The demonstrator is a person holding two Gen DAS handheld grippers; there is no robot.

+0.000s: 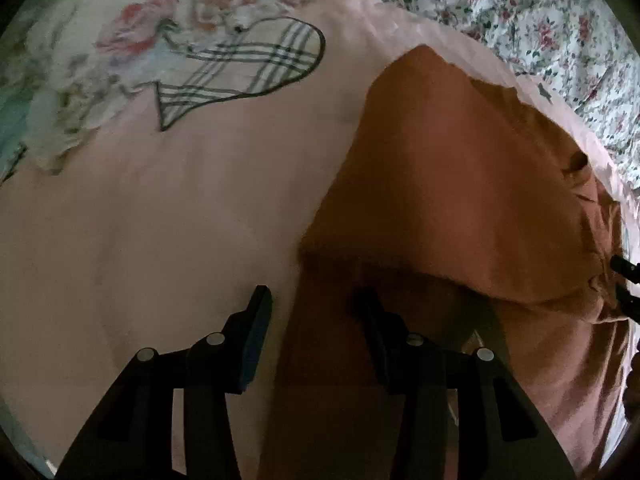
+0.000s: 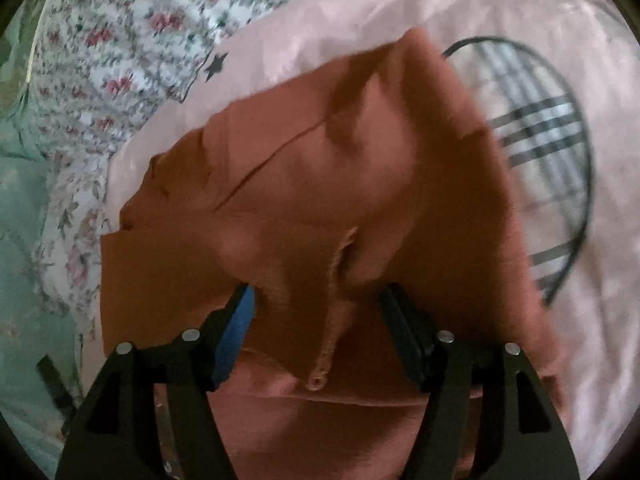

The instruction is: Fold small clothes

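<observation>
The rust-brown garment [image 1: 460, 184] lies partly folded on a pink sheet [image 1: 160, 220] with a plaid heart patch [image 1: 256, 68], over floral bedding [image 1: 540, 20]. The left hand-held gripper [image 1: 312, 312] stands with jaws apart, straddling the garment's edge. The right hand-held gripper [image 2: 316, 308] is also spread wide, fabric and a seam [image 2: 336, 292] bunched between its fingers without being clamped.

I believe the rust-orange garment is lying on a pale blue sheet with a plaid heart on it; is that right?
Not quite: the sheet under the rust-orange garment is pale pink, not blue. The plaid heart is there as you say. The left wrist view shows it.
</observation>
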